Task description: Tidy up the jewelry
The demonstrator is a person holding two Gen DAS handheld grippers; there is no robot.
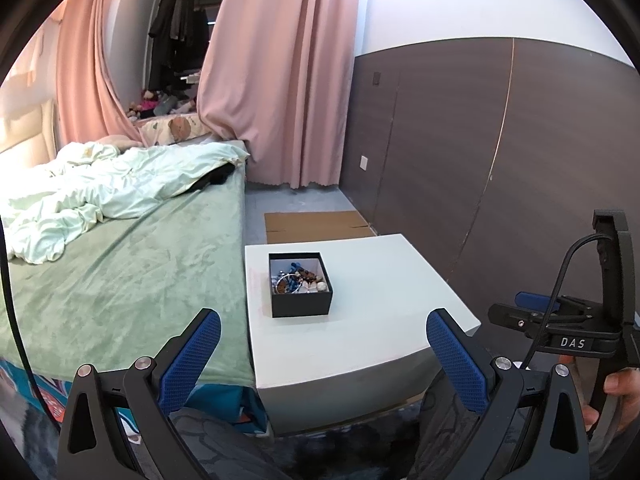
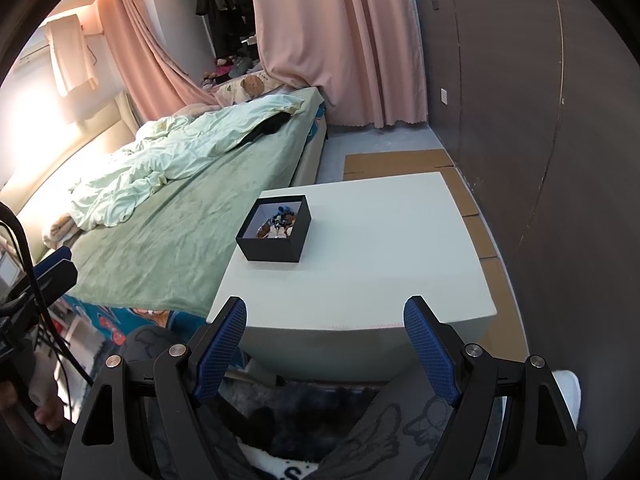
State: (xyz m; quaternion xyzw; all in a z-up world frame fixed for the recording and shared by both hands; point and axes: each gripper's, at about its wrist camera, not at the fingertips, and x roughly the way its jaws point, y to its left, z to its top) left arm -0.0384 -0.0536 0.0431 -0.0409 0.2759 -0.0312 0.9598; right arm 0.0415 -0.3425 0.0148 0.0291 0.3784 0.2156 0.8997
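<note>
- Your left gripper was wide open, and nothing sat between its blue fingers.
- Your right gripper was wide open too, with nothing in it.
- Both grippers hung near the close edge of the white worktop, pointing down at a slant toward it.
- A small black box stood open on the worktop, toward the side by the bed, well away from both grippers.
- The jewelry lay in a jumbled heap inside the box (beads, something shiny and some blue bits, too small to sort out).
- Nothing else lay on the worktop that you could see.
- The bed stood just beside the worktop, with a green sheet and a pale crumpled blanket.
- Pink curtains hung past the bed, and a dark brown wall ran along the other side.
- Flat cardboard lay on the floor behind the worktop.
- In the left wrist view, your right hand showed at the edge, gripping its handle.
</note>
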